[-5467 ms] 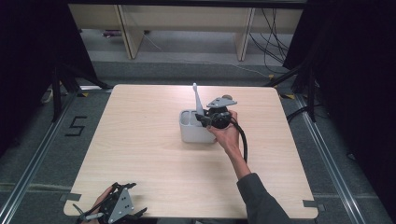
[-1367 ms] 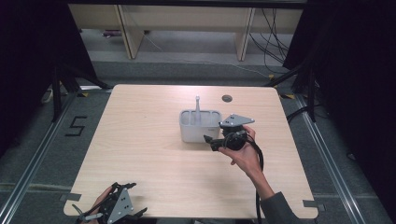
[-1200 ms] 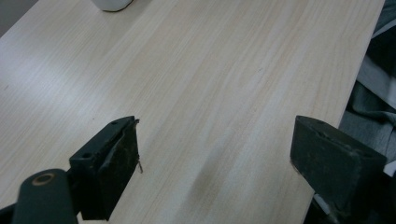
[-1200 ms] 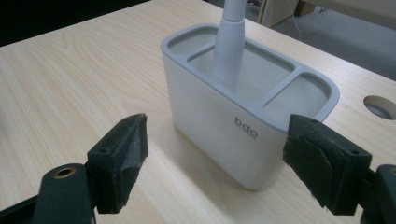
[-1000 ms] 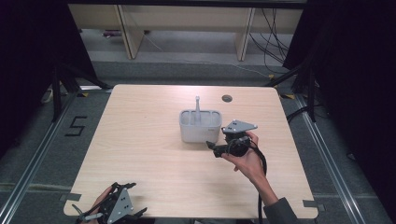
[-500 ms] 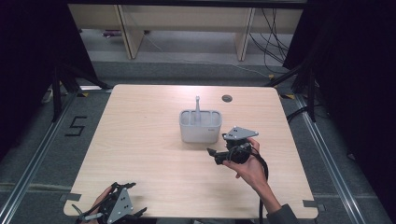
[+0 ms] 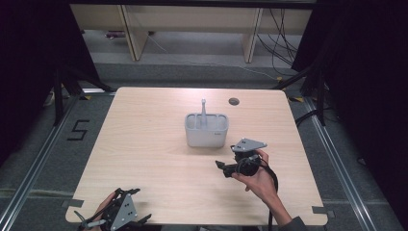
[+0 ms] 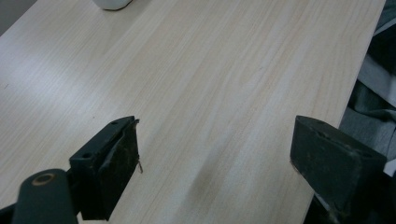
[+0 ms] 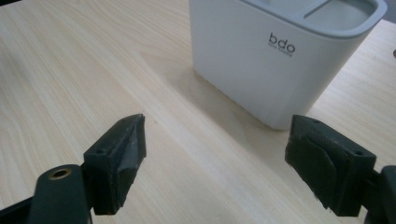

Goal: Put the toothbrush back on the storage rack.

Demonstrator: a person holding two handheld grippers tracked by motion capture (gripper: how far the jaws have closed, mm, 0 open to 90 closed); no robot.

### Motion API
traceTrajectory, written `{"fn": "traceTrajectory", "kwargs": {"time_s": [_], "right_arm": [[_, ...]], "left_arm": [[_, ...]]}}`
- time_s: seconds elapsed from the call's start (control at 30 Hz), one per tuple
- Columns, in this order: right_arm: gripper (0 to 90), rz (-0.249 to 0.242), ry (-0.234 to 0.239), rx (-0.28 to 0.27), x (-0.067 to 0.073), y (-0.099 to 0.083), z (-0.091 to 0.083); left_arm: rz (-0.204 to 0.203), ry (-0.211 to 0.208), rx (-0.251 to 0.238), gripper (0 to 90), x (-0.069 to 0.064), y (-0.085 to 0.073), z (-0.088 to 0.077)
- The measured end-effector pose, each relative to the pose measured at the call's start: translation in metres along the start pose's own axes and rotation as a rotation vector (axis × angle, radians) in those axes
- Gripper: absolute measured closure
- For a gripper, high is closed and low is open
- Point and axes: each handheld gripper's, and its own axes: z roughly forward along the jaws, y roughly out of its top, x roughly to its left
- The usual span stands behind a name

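A white compartmented holder (image 7: 206, 130) stands mid-table with a grey utensil handle (image 7: 203, 110) sticking up from it. In the right gripper view its wall (image 9: 275, 60) carries the letters "bdo". My right gripper (image 7: 222, 167) hovers just in front and to the right of the holder, jaws wide apart, nothing between them (image 9: 224, 163). My left gripper (image 7: 118, 214) rests at the near left table edge, open and empty over bare wood (image 8: 217, 163).
The pale wooden table (image 7: 144, 144) has a small round cable hole (image 7: 234, 101) at the back. Shelving and cables stand beyond the far edge. Dark floor with tape marks surrounds the table.
My right gripper has drawn back from the holder toward the near right, leaving the utensil standing in the holder. The left gripper has stayed put.
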Motion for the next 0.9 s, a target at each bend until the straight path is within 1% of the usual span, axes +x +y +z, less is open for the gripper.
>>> {"fn": "traceTrajectory", "kwargs": {"time_s": [0.03,0.07,0.1,0.13,0.17,0.2,0.23,0.27,0.3,0.37,0.4,0.43,0.47,0.5,0.53,0.6,0.63,0.67,0.7,0.73,0.77,0.8,0.83,0.87,0.9], "right_arm": [[20.9,-0.018,0.003,0.001,-0.001,-0.003,0.000],[20.9,-0.018,0.003,0.001,-0.001,-0.003,0.000],[20.8,0.002,0.002,0.010,0.000,-0.004,-0.001],[20.7,-0.011,0.003,0.008,-0.001,-0.005,0.000],[20.7,-0.015,0.005,0.006,-0.001,-0.007,-0.001],[20.7,0.002,0.006,0.006,0.000,-0.008,-0.001],[20.7,-0.003,0.009,0.009,0.000,-0.010,-0.002],[20.7,-0.003,0.009,0.009,0.000,-0.010,-0.002],[20.7,0.000,0.009,0.006,0.001,-0.011,-0.002],[20.7,0.003,0.011,0.004,0.002,-0.015,-0.003],[20.7,0.003,0.011,0.004,0.002,-0.015,-0.003],[20.2,0.004,0.015,0.009,0.004,-0.017,-0.004],[20.2,0.004,0.015,0.009,0.004,-0.017,-0.004],[20.2,0.005,0.018,0.007,0.004,-0.018,-0.006],[20.2,0.002,0.019,0.001,0.005,-0.020,-0.006],[20.2,0.017,0.021,-0.001,0.006,-0.023,-0.007],[20.2,0.024,0.020,0.002,0.007,-0.024,-0.008],[20.2,0.032,0.026,0.010,0.008,-0.026,-0.008],[20.1,0.038,0.032,0.013,0.009,-0.029,-0.008],[20.1,0.038,0.032,0.013,0.009,-0.029,-0.008],[20.0,0.016,0.029,0.004,0.008,-0.030,-0.008],[20.0,0.019,0.039,0.004,0.009,-0.031,-0.008],[20.0,0.041,0.039,0.009,0.011,-0.032,-0.009],[20.0,0.030,0.046,0.006,0.010,-0.033,-0.009],[19.9,0.032,0.045,0.002,0.010,-0.034,-0.009]], "left_arm": [[0.000,0.009,-0.006,15.0,0.000,0.000,0.001],[0.000,0.009,-0.006,14.9,0.000,0.000,0.001],[-0.007,0.013,-0.011,14.9,-0.001,0.000,0.001],[-0.006,0.012,-0.011,15.0,-0.001,0.000,0.001],[-0.007,0.011,-0.010,15.0,-0.001,0.000,0.001],[0.007,0.006,0.008,15.0,0.001,0.000,0.000],[-0.008,0.010,-0.009,14.9,0.000,0.000,0.001],[-0.002,0.009,-0.009,14.9,0.000,-0.001,0.001],[-0.009,0.026,-0.017,15.0,-0.001,-0.001,0.002],[-0.009,0.017,-0.016,14.9,-0.001,0.000,0.002],[-0.011,-0.001,-0.015,14.9,-0.001,0.000,0.001],[0.007,0.003,0.002,15.0,0.000,0.000,0.000],[-0.003,0.006,-0.010,15.0,0.000,0.000,0.001],[-0.008,0.029,-0.020,15.0,-0.002,0.000,0.002],[-0.008,0.012,-0.011,14.9,-0.001,0.000,0.001],[-0.009,0.009,-0.011,14.9,-0.001,0.000,0.002],[0.001,0.003,-0.003,14.9,0.000,-0.001,0.001],[-0.012,0.007,-0.018,14.9,-0.001,-0.001,0.002],[-0.004,0.001,-0.007,15.0,-0.001,0.000,0.001],[-0.002,0.008,-0.009,15.0,-0.001,0.000,0.001],[-0.006,0.013,-0.013,15.0,0.000,0.000,0.002],[-0.006,0.029,-0.018,15.0,-0.001,0.000,0.003],[-0.008,0.029,-0.015,15.0,-0.001,-0.001,0.002],[-0.009,0.027,-0.017,15.0,-0.001,-0.001,0.002],[-0.014,0.008,-0.018,15.0,-0.001,-0.001,0.002]]}}
